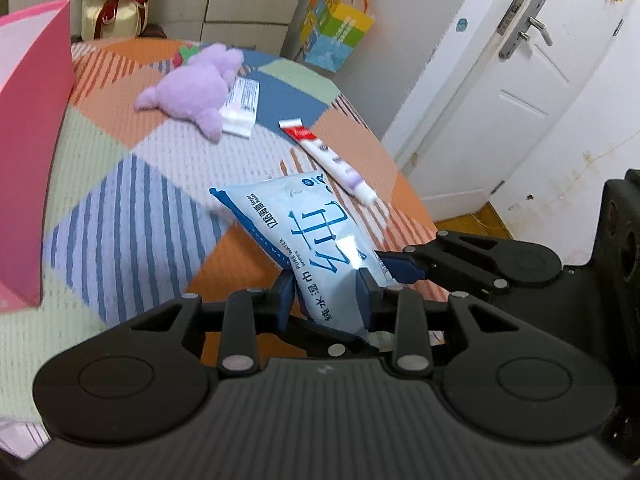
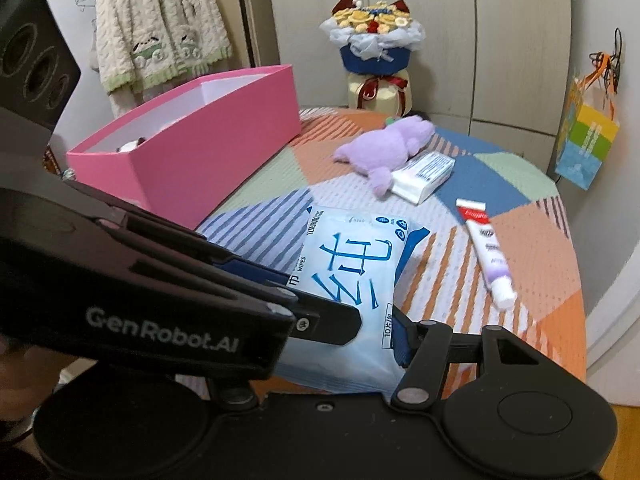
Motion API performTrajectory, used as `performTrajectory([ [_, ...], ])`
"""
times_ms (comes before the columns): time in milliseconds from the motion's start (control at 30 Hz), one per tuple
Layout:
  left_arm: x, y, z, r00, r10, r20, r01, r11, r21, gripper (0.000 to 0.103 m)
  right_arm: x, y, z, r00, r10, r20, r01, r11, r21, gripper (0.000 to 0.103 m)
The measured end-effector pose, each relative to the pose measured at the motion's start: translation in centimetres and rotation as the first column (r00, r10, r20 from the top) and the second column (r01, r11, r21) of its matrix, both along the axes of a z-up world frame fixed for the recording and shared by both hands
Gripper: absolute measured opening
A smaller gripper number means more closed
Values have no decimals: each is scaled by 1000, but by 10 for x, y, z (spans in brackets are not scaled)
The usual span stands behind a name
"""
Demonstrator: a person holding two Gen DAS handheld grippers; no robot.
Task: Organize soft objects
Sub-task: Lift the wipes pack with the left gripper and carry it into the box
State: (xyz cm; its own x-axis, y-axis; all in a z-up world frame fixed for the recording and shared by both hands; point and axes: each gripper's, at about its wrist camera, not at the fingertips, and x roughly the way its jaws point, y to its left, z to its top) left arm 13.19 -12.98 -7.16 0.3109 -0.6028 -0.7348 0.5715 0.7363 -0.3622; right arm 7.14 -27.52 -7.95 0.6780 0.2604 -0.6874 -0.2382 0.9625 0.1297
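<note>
**Both tongs hold a pack of wet wipes above a patchwork-covered bench**

A pale blue pack of wet wipes point(image 1: 320, 236) with large blue characters on its face is held tilted, raised off the striped and checked cloth covering the bench point(image 1: 132, 220). The left tongs point(image 1: 326, 290) are closed narrowly on the near end of the pack, a blue pad pressing on each side. The right tongs point(image 2: 348, 320) grip the same pack across its width at a wider setting; one blue pad shows against the pack's right edge, and the other is hidden behind the left tongs, which cross in front in the right wrist view

Beyond the pack, a white toothpaste tube point(image 1: 328, 152) with a red end lies flat on the cloth, apart from everything else. Farther back a purple plush toy point(image 2: 384, 148) lies on its side, touching a white pack of tissues point(image 2: 424, 174) just beside it

At the left stands a pink box point(image 2: 188, 152), open at the top with a white interior. Something small and pale shows low inside near its front corner; what it is cannot be made out

Behind the bench, a wrapped bouquet point(image 2: 374, 52) stands against beige cupboard doors. A cream knitted cardigan point(image 2: 160, 24) hangs at the left, a colourful gift bag point(image 2: 584, 140) hangs at the right, and a white door point(image 1: 520, 92) with a metal handle is beyond it
</note>
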Motion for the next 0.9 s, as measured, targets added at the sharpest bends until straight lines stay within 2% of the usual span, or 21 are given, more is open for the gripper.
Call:
performTrajectory([
  [167,-12,14,11,999,-28,-40,28,1000,-9,30,-14,8,12,998,56,-27,-57,998,-13,65],
  [467,-33,52,41,997,-46,-61,45,999,-13,30,-32,32,44,985,164,-61,-165,986,0,65],
  [700,-51,97,69,998,17,-54,-18,999,-30,30,-34,60,72,961,263,-82,-259,964,52,66],
  [900,-56,132,89,996,85,-15,-85,996,-37,30,-33,92,91,943,330,-35,-328,943,54,66],
])
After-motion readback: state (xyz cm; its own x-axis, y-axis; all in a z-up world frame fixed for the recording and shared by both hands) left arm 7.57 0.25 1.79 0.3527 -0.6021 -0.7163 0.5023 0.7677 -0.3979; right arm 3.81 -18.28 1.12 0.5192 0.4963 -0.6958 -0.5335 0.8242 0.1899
